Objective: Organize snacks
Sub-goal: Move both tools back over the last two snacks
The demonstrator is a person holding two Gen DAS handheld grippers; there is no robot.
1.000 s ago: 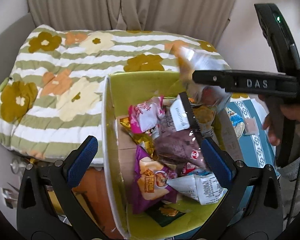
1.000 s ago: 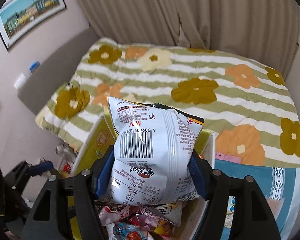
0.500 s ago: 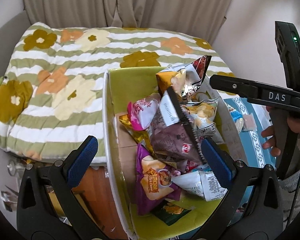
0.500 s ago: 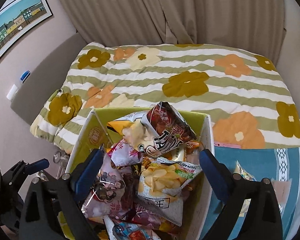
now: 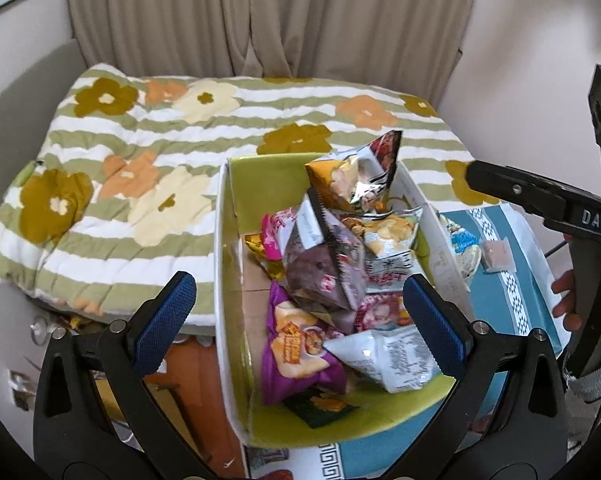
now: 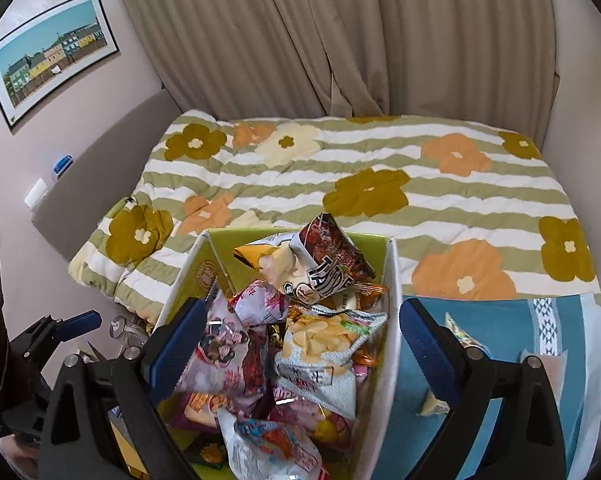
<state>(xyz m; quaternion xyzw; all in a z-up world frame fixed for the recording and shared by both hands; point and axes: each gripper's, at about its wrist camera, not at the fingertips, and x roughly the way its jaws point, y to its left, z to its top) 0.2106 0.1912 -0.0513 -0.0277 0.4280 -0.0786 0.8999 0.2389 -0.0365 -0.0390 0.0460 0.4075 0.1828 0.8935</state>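
Observation:
A white box with a green inside holds several snack bags. A silver and dark chip bag lies on top at the far end. Below it sit a potato chip bag, a dark purple bag and a bright purple bag. My left gripper hangs open above the near end of the box, holding nothing. My right gripper is open over the box, with nothing between its pads. In the left wrist view the right gripper shows from the side at the right edge.
A striped quilt with flowers covers the bed behind the box. A blue patterned cloth lies right of the box with small packets on it. Beige curtains hang at the back. A person's hand holds the right gripper.
The right gripper opened and let go of the silver chip bag, which now lies on the pile in the box. Both grippers have drawn back and up from the box.

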